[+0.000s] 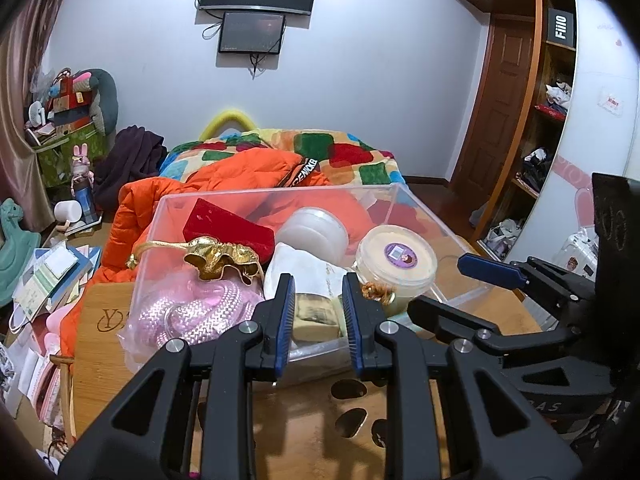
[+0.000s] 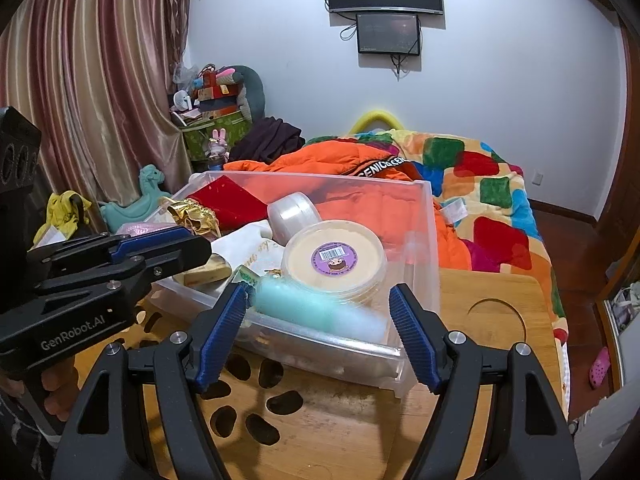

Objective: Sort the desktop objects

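Observation:
A clear plastic bin (image 1: 280,194) (image 2: 426,216) stands on the wooden table (image 2: 500,292). It holds a cream tub with a purple label (image 1: 396,256) (image 2: 334,258), a white jar (image 1: 314,232), a red velvet piece (image 1: 224,224), a gold pouch (image 1: 220,258), pink rope in a bag (image 1: 192,312) and a teal bottle (image 2: 316,310). My left gripper (image 1: 318,280) (image 2: 198,240) reaches just inside the near wall, narrowly shut on a beige comb-like piece (image 1: 318,320) that fills the gap between its pads. My right gripper (image 2: 318,290) (image 1: 436,284) stands wide open at the bin's near right corner, gripping nothing.
Paw-shaped cutouts (image 2: 256,400) and a round recess (image 2: 496,320) mark the table top. Beyond it lies a bed with an orange jacket (image 1: 224,184) and a patchwork blanket (image 2: 480,184). Books and bags crowd the floor at left (image 1: 48,280); a wardrobe (image 1: 552,120) stands at right.

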A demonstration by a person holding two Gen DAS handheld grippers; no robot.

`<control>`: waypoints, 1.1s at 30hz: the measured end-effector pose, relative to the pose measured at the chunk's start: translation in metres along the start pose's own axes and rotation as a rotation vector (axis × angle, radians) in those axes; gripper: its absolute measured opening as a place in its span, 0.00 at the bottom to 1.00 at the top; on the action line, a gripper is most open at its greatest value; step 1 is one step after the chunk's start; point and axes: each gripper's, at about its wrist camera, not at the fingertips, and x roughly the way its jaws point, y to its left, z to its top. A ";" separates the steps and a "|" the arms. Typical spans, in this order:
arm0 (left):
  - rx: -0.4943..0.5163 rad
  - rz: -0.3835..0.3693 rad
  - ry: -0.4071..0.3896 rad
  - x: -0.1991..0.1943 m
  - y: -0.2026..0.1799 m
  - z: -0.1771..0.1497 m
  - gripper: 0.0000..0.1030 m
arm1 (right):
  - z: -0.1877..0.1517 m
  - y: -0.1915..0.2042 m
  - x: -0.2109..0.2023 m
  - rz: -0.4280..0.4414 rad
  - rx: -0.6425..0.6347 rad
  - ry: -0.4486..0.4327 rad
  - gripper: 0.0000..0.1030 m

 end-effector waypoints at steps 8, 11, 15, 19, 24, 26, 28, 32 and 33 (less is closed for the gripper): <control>0.008 0.010 -0.036 -0.017 -0.003 0.003 0.31 | 0.001 -0.002 -0.011 0.001 0.015 -0.021 0.71; 0.008 0.013 -0.043 -0.022 -0.004 0.003 0.35 | -0.001 -0.003 -0.017 0.003 0.028 -0.026 0.74; 0.010 0.022 -0.063 -0.034 -0.006 0.001 0.41 | -0.004 -0.002 -0.029 0.006 0.039 -0.040 0.77; 0.010 0.042 -0.082 -0.047 -0.007 -0.001 0.56 | -0.006 0.000 -0.042 -0.004 0.038 -0.057 0.78; 0.003 0.066 -0.105 -0.063 -0.006 -0.006 0.72 | -0.011 0.006 -0.057 -0.005 0.034 -0.072 0.79; -0.001 0.072 -0.109 -0.069 -0.006 -0.009 0.79 | -0.013 0.008 -0.062 -0.004 0.031 -0.076 0.79; -0.003 0.074 -0.108 -0.073 -0.006 -0.011 0.86 | -0.016 0.010 -0.067 -0.009 0.026 -0.081 0.80; 0.005 0.116 -0.112 -0.081 -0.011 -0.019 0.91 | -0.020 0.014 -0.075 -0.019 0.011 -0.086 0.81; 0.007 0.127 -0.112 -0.082 -0.012 -0.021 0.92 | -0.021 0.016 -0.077 -0.020 0.008 -0.087 0.81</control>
